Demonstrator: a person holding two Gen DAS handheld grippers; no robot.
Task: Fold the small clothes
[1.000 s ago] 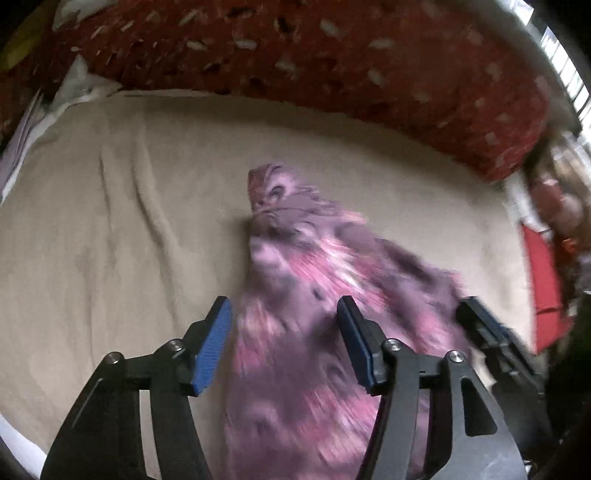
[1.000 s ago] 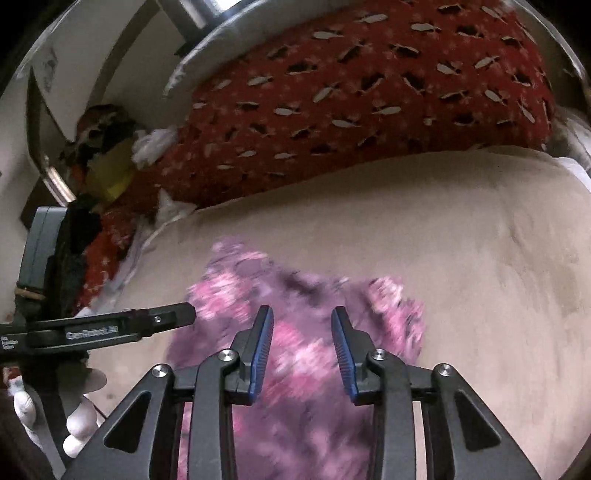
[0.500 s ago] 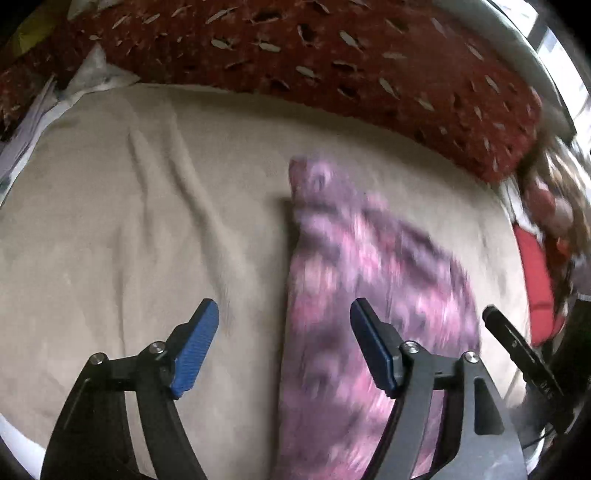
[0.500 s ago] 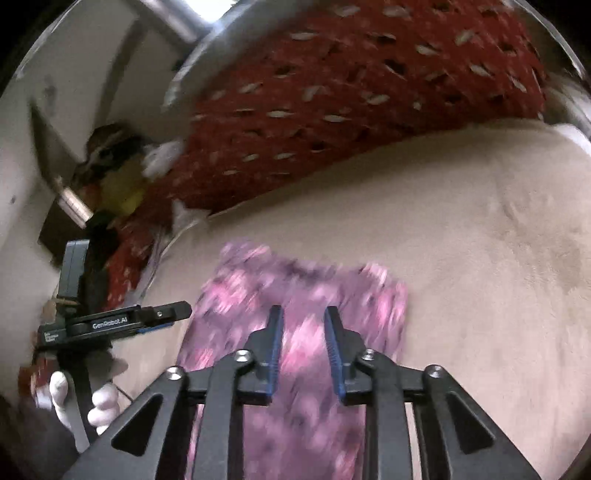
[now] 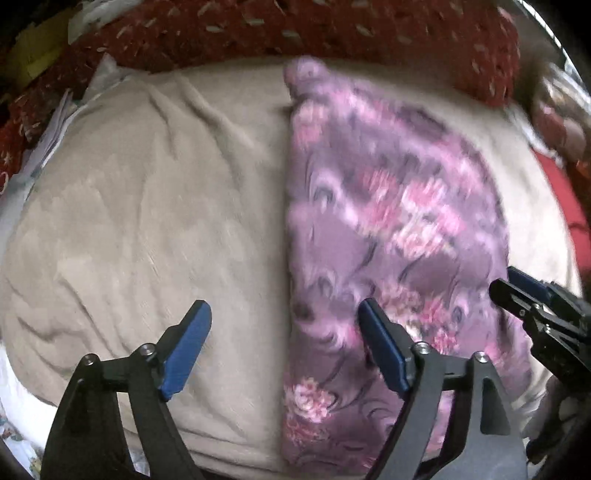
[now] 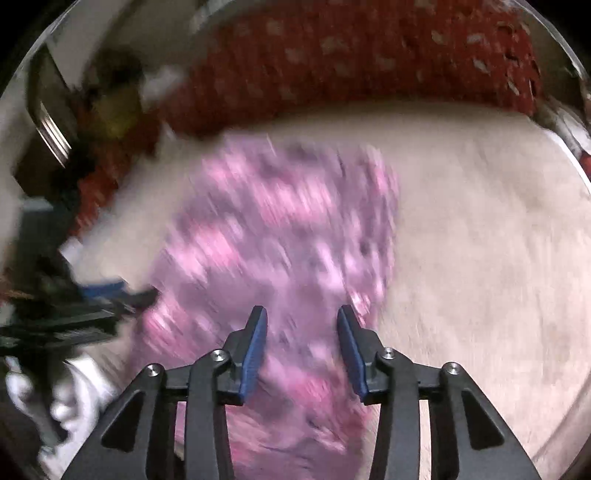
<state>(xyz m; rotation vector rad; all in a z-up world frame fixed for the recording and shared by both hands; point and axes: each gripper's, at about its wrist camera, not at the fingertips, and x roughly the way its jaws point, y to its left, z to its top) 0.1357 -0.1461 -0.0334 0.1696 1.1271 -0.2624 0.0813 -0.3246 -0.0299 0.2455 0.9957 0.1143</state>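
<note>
Both sets of jaws are opening right now, and neither is pinching anything. Left gripper point(image 5: 284, 347) stands wide, its 2 blue pads apart; the straight left edge of the garment point(image 5: 388, 229) runs up between them, the left pad over bare blanket point(image 5: 140, 206), the right pad over purple cloth. Nothing is clamped there, so that reads as a release with the fold edge laid down.

Right gripper point(image 6: 301, 349) is parted more narrowly, with the garment point(image 6: 280, 236) below the gap between its pads and no fabric caught in them. Blur is heavy in this view, so fine contact is hard to judge, but the pads look clear of the cloth.

Outward now: the garment, floral pink on purple, lies flat in a long panel on the beige blanket, near end toward the cameras, far end reaching up toward the red patterned cover point(image 5: 332, 33). Its left edge is crisp and straight, which looks like a lengthwise fold already made. From the left view the right gripper point(image 5: 517, 291) sits at the cloth's right edge, so the 2 tools flank the panel.

Next, I'd judge, comes a regrip at the near corners to fold it end to end.
</note>
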